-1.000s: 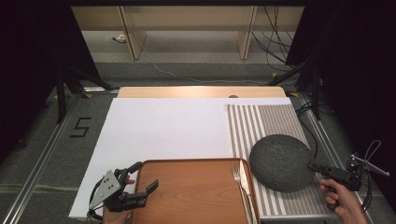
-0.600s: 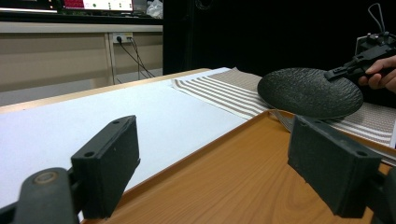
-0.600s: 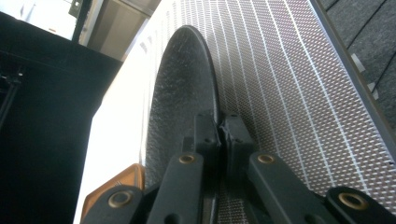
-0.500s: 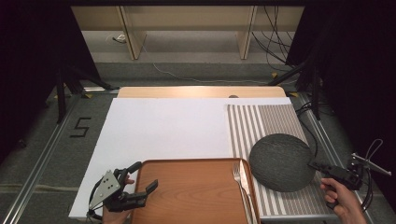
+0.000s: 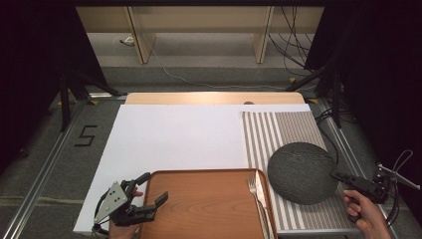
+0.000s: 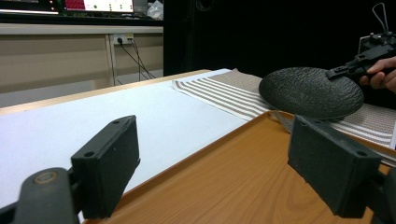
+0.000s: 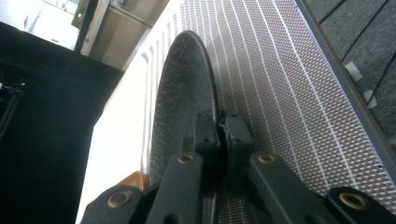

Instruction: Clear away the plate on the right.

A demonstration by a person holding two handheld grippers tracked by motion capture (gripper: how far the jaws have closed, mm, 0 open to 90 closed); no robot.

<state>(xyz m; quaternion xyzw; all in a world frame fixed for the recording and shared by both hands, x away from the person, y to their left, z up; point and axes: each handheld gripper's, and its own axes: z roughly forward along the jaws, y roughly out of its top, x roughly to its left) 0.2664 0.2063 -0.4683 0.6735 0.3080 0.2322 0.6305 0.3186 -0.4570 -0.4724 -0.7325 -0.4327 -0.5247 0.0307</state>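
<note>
White table (image 5: pixel 174 139), striped mat (image 5: pixel 283 130) (dark room)

On your desk (image 5: pixel 209 98) a sheet (image 5: pixel 179 139) covers most of the top, and a placemat (image 5: pixel 283 132) lies along its right side. The tray (image 5: pixel 204 204) sits at the near edge, left of the placemat, with 1 fork (image 5: pixel 258 191) lying along its right rim. The plate (image 5: pixel 301 172) is over the placemat, just right of the tray. Your left tongs (image 5: pixel 152 191) stand at the tray's left edge; your right tongs (image 5: pixel 338 176) meet the plate's right rim.
</note>
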